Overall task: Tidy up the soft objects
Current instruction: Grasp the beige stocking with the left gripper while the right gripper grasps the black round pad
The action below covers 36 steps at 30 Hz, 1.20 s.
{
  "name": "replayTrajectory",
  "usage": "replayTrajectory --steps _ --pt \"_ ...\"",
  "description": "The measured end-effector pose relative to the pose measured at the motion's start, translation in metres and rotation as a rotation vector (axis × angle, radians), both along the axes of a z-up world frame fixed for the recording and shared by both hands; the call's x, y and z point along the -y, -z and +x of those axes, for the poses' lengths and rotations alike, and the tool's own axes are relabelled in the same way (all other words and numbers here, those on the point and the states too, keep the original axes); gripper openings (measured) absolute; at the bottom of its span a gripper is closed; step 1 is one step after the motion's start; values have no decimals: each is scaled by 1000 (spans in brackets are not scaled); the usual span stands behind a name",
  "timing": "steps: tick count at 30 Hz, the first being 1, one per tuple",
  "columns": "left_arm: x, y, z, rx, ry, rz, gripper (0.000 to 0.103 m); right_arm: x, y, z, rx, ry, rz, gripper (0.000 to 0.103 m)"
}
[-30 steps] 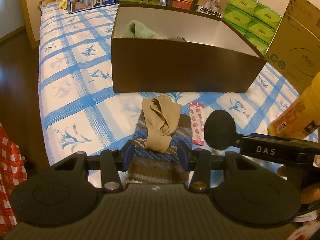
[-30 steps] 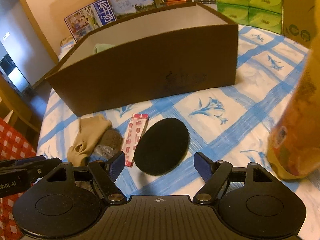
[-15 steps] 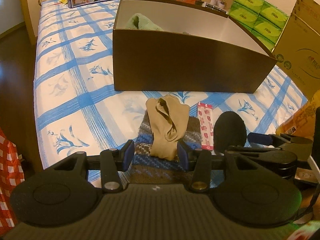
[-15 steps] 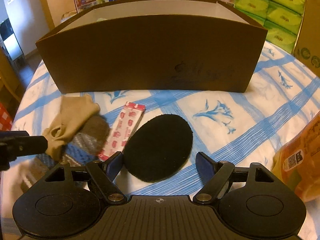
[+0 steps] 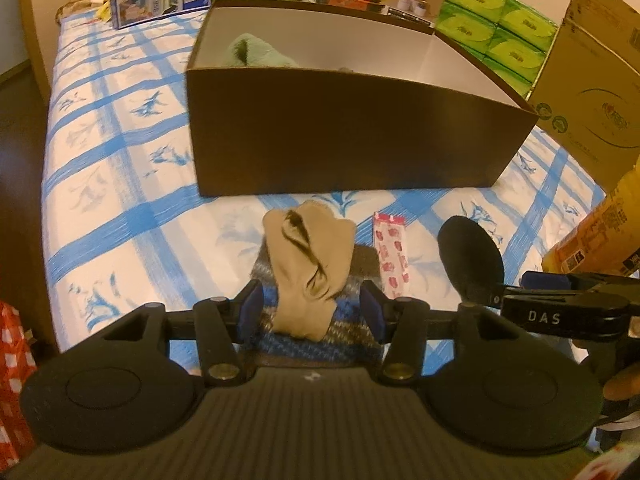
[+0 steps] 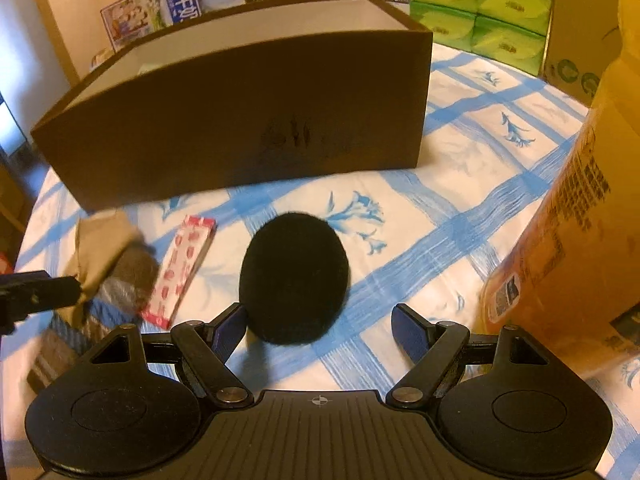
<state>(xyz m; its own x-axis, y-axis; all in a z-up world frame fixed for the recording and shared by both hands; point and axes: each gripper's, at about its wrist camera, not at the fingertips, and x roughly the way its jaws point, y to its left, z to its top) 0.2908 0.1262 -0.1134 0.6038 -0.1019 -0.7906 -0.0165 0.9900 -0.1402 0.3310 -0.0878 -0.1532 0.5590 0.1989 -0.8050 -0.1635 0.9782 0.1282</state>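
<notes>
A bed (image 5: 120, 184) with a white sheet checked in blue carries a brown box (image 5: 344, 136), and near its front wall a striped knit sock (image 5: 312, 340), a red-patterned packet (image 5: 391, 256) and a black round pad (image 6: 294, 280). Green tissue packs (image 5: 496, 28) and cardboard cartons (image 5: 588, 92) stand along the far and right edges.

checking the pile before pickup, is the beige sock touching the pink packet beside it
Apart. The left wrist view shows the beige sock lying on the striped knit, with knit showing between it and the pink packet.

The left gripper (image 5: 311, 314) points steeply down, its jaws just opening wider; the right gripper (image 6: 320, 326), at its 3 o'clock, gapes wide.
</notes>
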Motion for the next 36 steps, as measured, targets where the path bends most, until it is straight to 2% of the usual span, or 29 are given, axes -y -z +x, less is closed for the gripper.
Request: replayTrajectory --steps 6,11,14,16,19,21,25,29,31,33,36 --pt "5 9 21 5 17 9 49 -7 -3 10 31 -14 12 79" --pt "4 19 38 -3 2 -2 44 -11 0 18 36 -23 11 79" --pt "5 22 42 0 2 0 33 -11 2 19 45 -25 18 79" --pt "6 22 42 9 9 4 18 -12 4 21 46 -26 18 79" --pt "7 21 38 35 22 24 9 -13 6 22 48 -27 12 79" --pt "6 18 35 48 14 33 8 -14 7 23 47 -28 7 79" --pt "-2 15 31 49 -23 -1 8 -17 11 23 49 -37 -17 79" --pt "1 18 30 49 -12 24 8 -22 15 21 59 -55 -56 79" --pt "1 21 31 45 -19 20 8 -23 16 20 66 -57 -57 75" --pt "-2 21 32 43 -34 1 8 -23 15 19 73 -59 -58 66" --pt "-3 22 31 43 -40 -10 8 -21 15 19 72 -59 -53 63"
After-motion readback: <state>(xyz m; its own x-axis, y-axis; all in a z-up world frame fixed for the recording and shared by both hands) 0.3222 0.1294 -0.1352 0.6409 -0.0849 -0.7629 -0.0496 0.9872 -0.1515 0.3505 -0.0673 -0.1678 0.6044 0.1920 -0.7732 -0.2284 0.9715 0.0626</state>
